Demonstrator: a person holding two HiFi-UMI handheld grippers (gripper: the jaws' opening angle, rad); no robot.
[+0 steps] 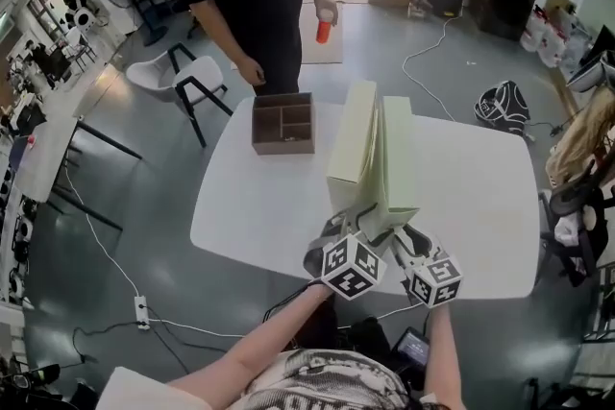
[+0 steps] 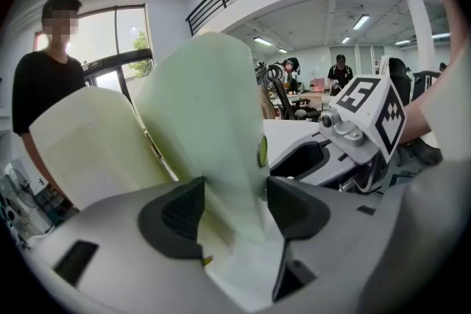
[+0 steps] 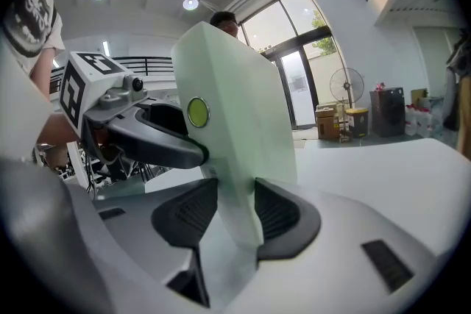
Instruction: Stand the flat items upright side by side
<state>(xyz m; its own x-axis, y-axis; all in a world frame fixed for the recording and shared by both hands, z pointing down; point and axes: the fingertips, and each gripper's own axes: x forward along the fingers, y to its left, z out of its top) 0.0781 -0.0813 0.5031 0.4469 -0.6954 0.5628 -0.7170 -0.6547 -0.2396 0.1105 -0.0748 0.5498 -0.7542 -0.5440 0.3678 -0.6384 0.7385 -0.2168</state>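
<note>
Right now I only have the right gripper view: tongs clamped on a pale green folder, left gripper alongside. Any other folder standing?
Observer: Yes, head view: a second folder stands upright left of the clamped folder.
Operator: Left tongs?
Observer: Left gripper view: both pads of the left tongs touch a pale green folder; which one, unclear.
Operator: Anything else on the table?
Observer: A brown compartment box near the white table's far edge.

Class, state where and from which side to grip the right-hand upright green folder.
Pinch the folder at its near narrow end, approaching from the person's side: it stands on edge, thin enough there for jaws, as the right gripper does.
</note>
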